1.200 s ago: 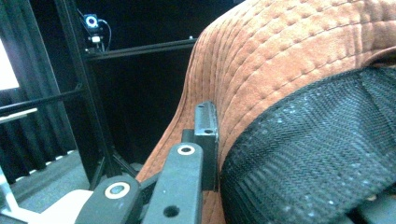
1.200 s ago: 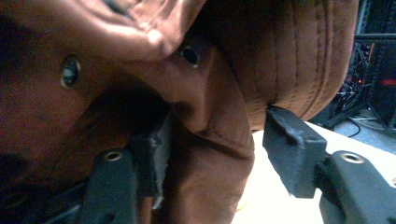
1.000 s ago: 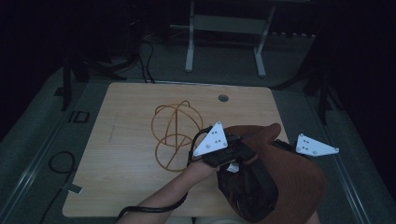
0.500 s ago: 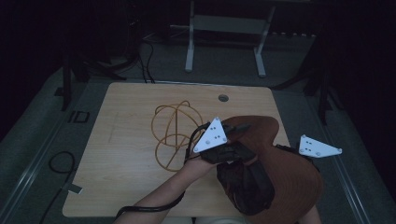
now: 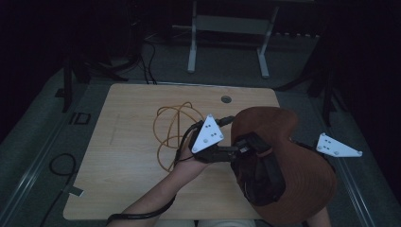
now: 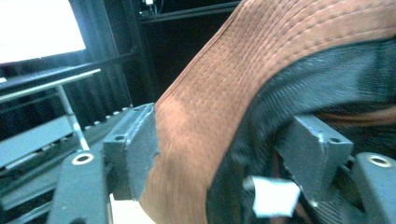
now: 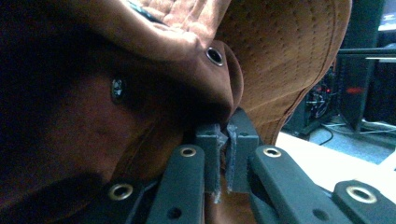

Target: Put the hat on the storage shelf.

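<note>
A brown hat (image 5: 302, 165) is held above the wooden table (image 5: 118, 161) at about 4 o'clock of the tabletop, with a coil of orange cable (image 5: 172, 135) lying at 9 o'clock of it. The right gripper (image 7: 227, 140) is clamped tight on the hat's brim. The left gripper (image 6: 224, 149) has just been opening; its jaws stand apart around the brim edge.
</note>
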The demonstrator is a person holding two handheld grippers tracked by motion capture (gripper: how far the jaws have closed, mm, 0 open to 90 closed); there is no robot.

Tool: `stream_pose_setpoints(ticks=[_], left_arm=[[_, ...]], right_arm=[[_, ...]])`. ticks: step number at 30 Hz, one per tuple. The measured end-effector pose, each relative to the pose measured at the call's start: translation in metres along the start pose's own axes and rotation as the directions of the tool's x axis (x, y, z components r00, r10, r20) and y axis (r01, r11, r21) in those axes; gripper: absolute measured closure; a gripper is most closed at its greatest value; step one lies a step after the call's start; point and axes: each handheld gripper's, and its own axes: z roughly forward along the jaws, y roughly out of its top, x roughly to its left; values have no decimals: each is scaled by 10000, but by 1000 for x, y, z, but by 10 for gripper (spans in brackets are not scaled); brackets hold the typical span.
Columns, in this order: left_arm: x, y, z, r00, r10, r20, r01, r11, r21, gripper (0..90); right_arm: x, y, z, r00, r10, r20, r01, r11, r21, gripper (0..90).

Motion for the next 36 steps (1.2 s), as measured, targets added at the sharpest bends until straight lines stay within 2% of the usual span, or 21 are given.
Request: stream_pose_setpoints(ticks=[5,8,9,10,11,15,16,18,19,20,24,27,28,29,31,32,33,34,35,36], left_arm=[[2,1,-20,9994,241,-259,-236,9995,211,265],[6,-2,-36,9992,148,-379,-129,9987,502,235],[6,-2,-36,9992,148,-379,-129,9987,502,208],[7,-2,-42,9991,90,-424,-63,9980,633,172],[8,-4,-51,9981,152,-597,-109,9974,718,172],[13,-8,-74,9972,147,-734,-109,9986,525,150],[13,-8,-74,9972,147,-734,-109,9986,525,151],[17,-13,-89,9963,72,-861,-41,9993,359,150],[17,-13,-89,9963,72,-861,-41,9993,359,150],[19,-17,-100,9943,141,-1055,-102,9993,372,150],[23,-31,-122,9900,28,-1408,25,9993,374,149],[27,-43,-138,9855,-81,-1693,160,9988,458,150],[27,-43,-138,9855,-81,-1693,160,9988,458,150],[30,-51,-148,9807,-144,-1950,248,9984,509,150],[33,-60,-157,9761,-283,-2155,413,9976,559,150],[33,-60,-157,9761,-283,-2155,413,9976,559,150],[37,-70,-166,9686,-431,-2448,585,9967,561,150],[37,-70,-166,9686,-431,-2448,585,9967,561,150],[41,-82,-176,9598,-729,-2711,905,9945,530,150],[43,-90,-182,9548,-770,-2871,973,9936,570,150]], right_arm=[[-8,3,-1,9990,17,442,-13,10000,-95,855],[-13,6,0,9976,44,687,-36,9999,-119,855],[-13,6,0,9976,44,687,-36,9999,-119,855],[-17,7,3,9968,50,799,-41,9999,-110,855],[-18,8,4,9962,73,870,-64,9999,-102,855],[-24,10,10,9942,145,1069,-138,9999,-75,855],[-24,10,10,9942,145,1069,-138,9999,-75,855],[-27,12,15,9940,150,1081,-142,9999,-80,855],[-29,13,17,9941,168,1068,-162,9998,-66,855],[-30,15,20,9939,167,1087,-161,9998,-65,855],[-36,19,31,9934,110,1143,-105,9999,-44,855],[-41,23,42,9924,125,1223,-126,9999,-1,854],[-43,23,46,9919,156,1258,-161,9999,27,854],[-45,24,51,9917,226,1265,-230,9997,16,854],[-48,25,57,9918,305,1245,-313,9995,46,854],[-48,25,57,9918,305,1245,-313,9995,46,854],[-51,26,66,9915,324,1263,-342,9993,125,854],[-51,26,66,9915,324,1263,-342,9993,125,854],[-54,28,73,9915,355,1251,-383,9991,201,854],[-54,28,76,9913,387,1255,-419,9989,227,854]])
